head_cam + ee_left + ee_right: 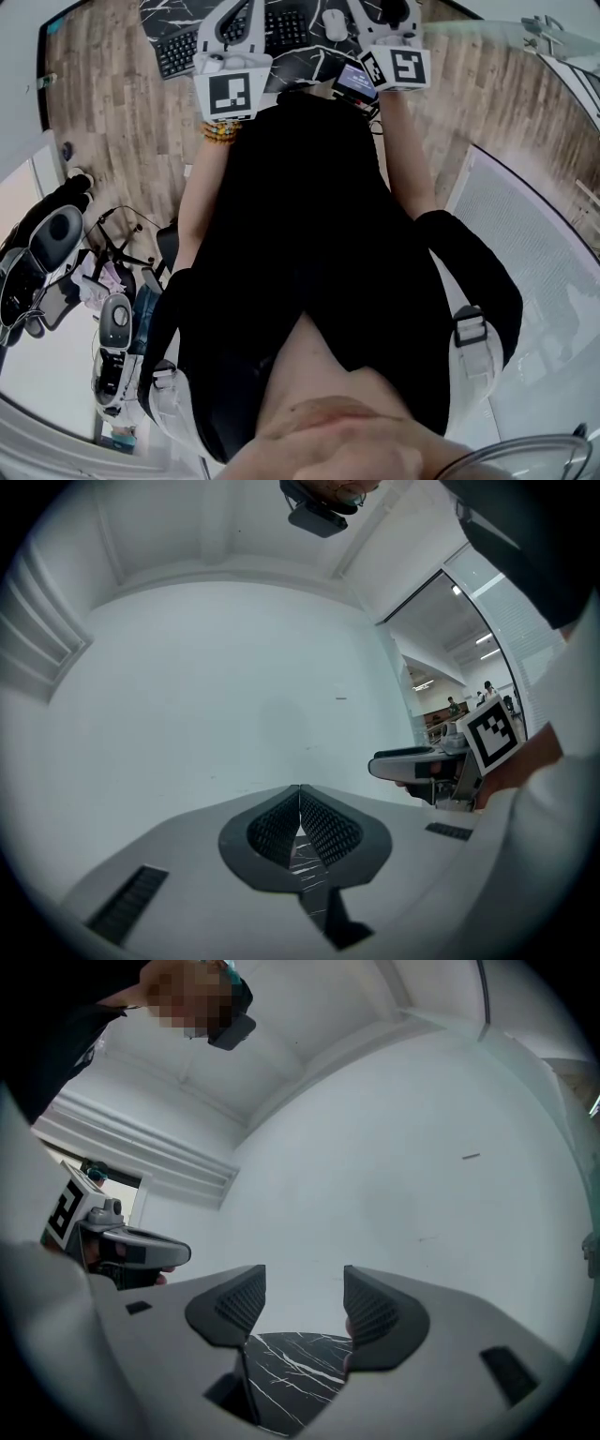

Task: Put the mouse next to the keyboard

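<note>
Hovering over the marble desk [291, 1372] edge, your left gripper [300, 810] is closed on nothing; your right gripper [302, 1299] gapes wide, empty; the mouse [335, 23] lies right of the keyboard [178, 52].

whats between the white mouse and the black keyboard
Between the white mouse and the black keyboard lies only bare black marbled desktop, shown in the head view.

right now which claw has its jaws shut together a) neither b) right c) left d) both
C: the grey left claw has its ribbed jaws meeting with nothing between them, while the grey right claw has its jaws apart over the black white-veined marble tabletop.
</note>
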A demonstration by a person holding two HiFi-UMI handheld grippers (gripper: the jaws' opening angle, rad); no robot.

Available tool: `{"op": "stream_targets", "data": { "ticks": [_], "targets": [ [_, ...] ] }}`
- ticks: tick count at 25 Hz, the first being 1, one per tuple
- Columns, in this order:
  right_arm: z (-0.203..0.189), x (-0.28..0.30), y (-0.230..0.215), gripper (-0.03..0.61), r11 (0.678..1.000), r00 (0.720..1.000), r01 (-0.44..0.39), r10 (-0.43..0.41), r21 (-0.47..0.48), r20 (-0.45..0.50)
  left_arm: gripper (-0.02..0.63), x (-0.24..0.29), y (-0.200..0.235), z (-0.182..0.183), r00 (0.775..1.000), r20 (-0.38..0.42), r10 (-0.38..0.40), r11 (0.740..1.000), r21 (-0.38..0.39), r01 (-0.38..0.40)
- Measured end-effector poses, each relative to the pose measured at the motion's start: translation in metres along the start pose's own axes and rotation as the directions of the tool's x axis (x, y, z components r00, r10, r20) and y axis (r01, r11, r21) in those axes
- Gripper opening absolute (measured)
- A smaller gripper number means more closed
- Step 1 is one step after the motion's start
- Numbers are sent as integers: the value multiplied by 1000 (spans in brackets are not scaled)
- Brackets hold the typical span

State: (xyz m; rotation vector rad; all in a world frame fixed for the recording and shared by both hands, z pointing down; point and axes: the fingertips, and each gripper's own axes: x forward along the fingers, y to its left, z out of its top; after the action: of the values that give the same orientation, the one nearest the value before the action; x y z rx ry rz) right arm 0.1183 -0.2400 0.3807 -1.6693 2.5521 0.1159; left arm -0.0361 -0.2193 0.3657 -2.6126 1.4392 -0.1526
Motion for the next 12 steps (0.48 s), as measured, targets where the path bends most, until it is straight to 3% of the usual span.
{"op": "stream_targets", "data": {
  "ticks": [5,12],
  "targets": [
    [3,-4,3,192,1000,1000,12,-12,-13,16,14,5,-4,-2,1000,-3,-10,1000,10,10],
    [17,-5,9,184,999,999,0,2,-44,39,14,10,-2,0,1000,11,-18,1000,15,18]
  ]
}}
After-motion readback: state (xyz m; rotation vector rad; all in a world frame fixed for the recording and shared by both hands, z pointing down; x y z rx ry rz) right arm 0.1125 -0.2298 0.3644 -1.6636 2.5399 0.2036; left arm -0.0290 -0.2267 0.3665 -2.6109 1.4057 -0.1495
